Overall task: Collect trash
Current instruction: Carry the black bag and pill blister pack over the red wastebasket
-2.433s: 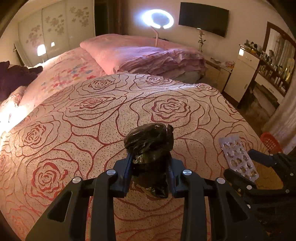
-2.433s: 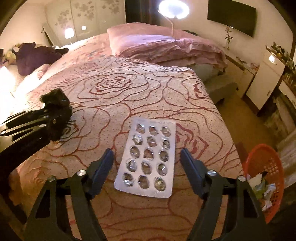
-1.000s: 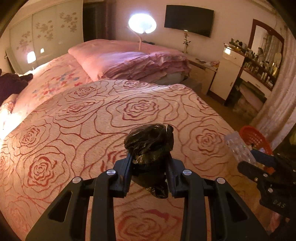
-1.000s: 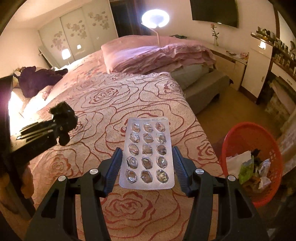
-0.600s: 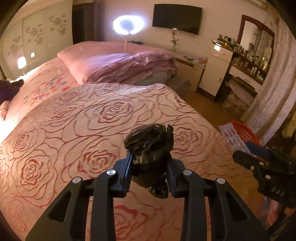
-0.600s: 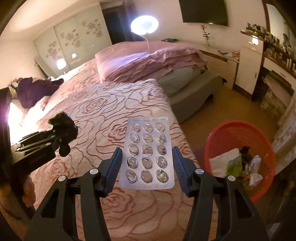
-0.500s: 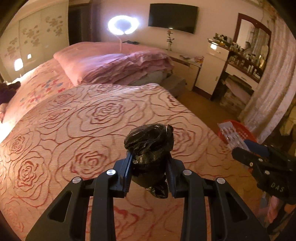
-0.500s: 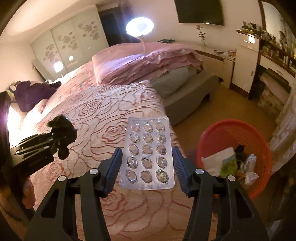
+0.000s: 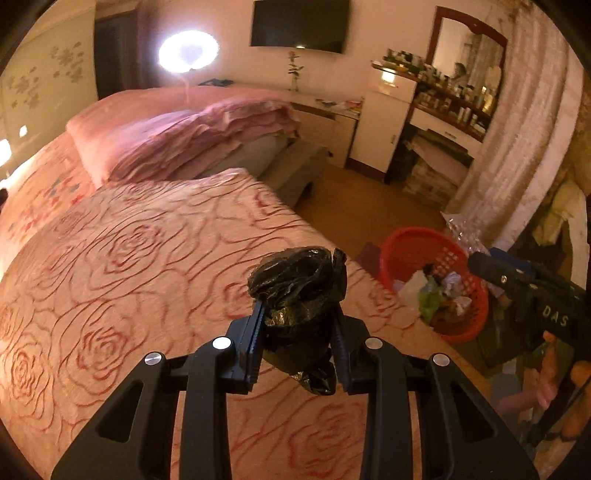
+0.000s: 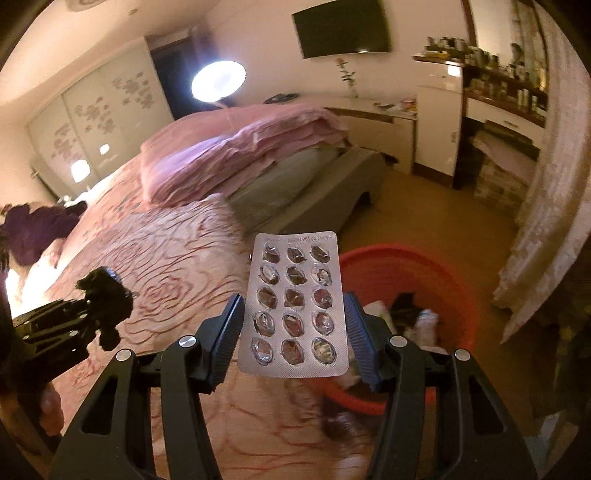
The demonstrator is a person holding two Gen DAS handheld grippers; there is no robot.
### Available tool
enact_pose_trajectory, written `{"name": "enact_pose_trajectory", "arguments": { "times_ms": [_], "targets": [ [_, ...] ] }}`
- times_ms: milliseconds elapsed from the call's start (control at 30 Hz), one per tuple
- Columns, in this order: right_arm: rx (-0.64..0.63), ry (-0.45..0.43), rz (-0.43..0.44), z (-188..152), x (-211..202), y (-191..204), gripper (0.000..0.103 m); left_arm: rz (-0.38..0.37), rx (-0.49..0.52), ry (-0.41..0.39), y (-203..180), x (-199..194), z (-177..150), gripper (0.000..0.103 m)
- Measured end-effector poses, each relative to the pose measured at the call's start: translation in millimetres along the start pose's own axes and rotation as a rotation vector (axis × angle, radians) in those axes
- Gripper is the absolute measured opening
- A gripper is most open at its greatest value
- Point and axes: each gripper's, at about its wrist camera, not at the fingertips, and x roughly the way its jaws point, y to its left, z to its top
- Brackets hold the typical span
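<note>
Bed (image 9: 122, 266) w/ rose-pattern cover fills left and centre of both views; folded pink quilt (image 9: 177, 129) lies at its far end. Beyond: wall TV (image 9: 299, 24), ring lamp (image 9: 188, 50), white cabinet (image 9: 384, 122).

Red basket (image 9: 413, 247) stands on floor just beside bed's corner, holding paper and wrapper scraps; in right wrist view it sits directly behind the pill sheet.

Left gripper (image 9: 299, 332): jaws clamped on crumpled black plastic bag (image 9: 299, 284), wad bulging above the pads, a tail hanging below. Held above bed edge, basket to its right. Seen from right wrist view at far left (image 10: 107, 302).

Right gripper (image 10: 295, 325): jaws clamped on long edges of emptied blister pack (image 10: 293, 302), 3 × 5 burst pockets, foil side up, held flat over basket's near rim. In left wrist view the gripper body shows at right edge, a hand (image 9: 554, 376) gripping it.
</note>
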Motion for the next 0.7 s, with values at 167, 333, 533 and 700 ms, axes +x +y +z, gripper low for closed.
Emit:
{"name": "enact_pose_trajectory", "arguments": {
  "times_ms": [167, 333, 533, 700],
  "targets": [
    [0.037, -0.015, -0.055, 0.2, -9.2, -32.9, 0.053, -0.033, 0.058, 0.013, -28.4, 12.2, 12.2, 0.030],
    [0.074, -0.026, -0.103, 0.4, -17.3, -62.8, 0.053, -0.074, 0.107, 0.021, -55.5, 24.0, 25.2, 0.030],
    [0.113, -0.029, -0.130, -0.3, -18.3, -89.2, 0.053, -0.131, 0.156, 0.055, -89.1, 48.1, 39.2, 0.030],
    [0.140, -0.018, -0.138, -3.6, -11.7, -104.5, 0.053, -0.155, 0.206, 0.100, -116.1, 72.2, 43.1, 0.030]
  ]
}}
